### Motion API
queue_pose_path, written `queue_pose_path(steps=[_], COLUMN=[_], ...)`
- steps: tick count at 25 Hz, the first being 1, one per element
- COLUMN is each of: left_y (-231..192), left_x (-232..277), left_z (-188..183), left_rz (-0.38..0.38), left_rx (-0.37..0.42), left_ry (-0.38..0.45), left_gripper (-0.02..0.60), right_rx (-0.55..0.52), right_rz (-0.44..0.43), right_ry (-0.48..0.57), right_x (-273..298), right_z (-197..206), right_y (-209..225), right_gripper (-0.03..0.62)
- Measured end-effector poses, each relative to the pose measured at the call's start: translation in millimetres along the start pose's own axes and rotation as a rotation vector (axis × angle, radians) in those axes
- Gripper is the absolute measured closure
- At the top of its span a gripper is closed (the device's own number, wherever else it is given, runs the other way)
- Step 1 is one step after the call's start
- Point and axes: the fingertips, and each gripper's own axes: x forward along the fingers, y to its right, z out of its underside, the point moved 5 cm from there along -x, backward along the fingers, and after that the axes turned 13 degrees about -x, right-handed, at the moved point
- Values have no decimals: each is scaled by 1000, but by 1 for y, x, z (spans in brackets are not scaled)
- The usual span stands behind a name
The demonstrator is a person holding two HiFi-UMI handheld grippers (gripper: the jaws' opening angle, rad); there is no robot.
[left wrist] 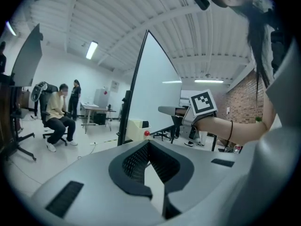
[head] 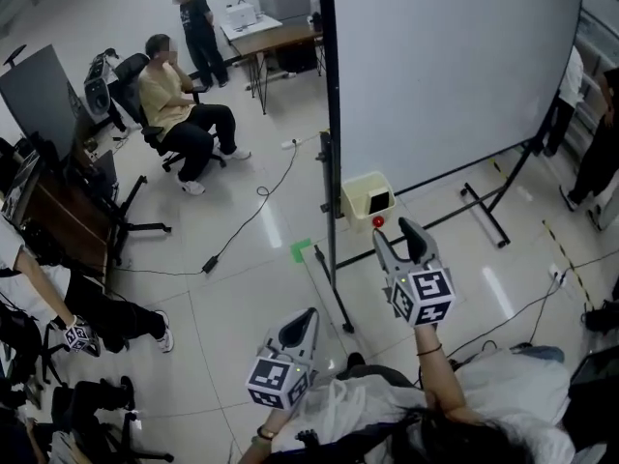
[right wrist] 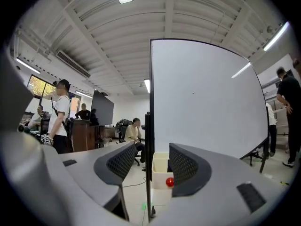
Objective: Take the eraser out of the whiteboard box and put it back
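Observation:
A cream whiteboard box (head: 360, 193) hangs at the left edge of the big whiteboard (head: 445, 66), with a dark eraser (head: 379, 201) inside it and a red knob (head: 377, 222) just below. My right gripper (head: 397, 232) is held up just short of the box, open, with nothing between its jaws. In the right gripper view that gripper (right wrist: 151, 149) frames the box (right wrist: 159, 166) and the knob (right wrist: 170, 181) beyond its jaws. My left gripper (head: 306, 317) hangs lower and to the left, shut and empty; its own view shows the box (left wrist: 133, 130) far ahead.
The whiteboard's black post (head: 329, 143) and stand legs (head: 484, 211) lie close to the box. Cables (head: 253, 211) trail over the tiled floor, beside a green tape mark (head: 301, 249). A person sits in an office chair (head: 179, 104); another stands by a desk (head: 276, 37).

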Motion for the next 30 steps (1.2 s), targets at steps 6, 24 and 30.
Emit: queue_pose_path(steps=[6, 24, 30], left_y=[18, 39, 53], left_x=[-33, -150, -153], left_z=[17, 80, 83], left_rz=[96, 86, 107], left_rx=[16, -3, -6], left_ry=[-49, -62, -32], left_gripper=[592, 592, 592], right_rx=[40, 112, 142], right_rz=[53, 3, -68], right_ry=[-5, -69, -81], right_x=[-69, -203, -227], right_z=[-2, 24, 24], right_y=[-46, -173, -199], right_gripper=[361, 589, 591])
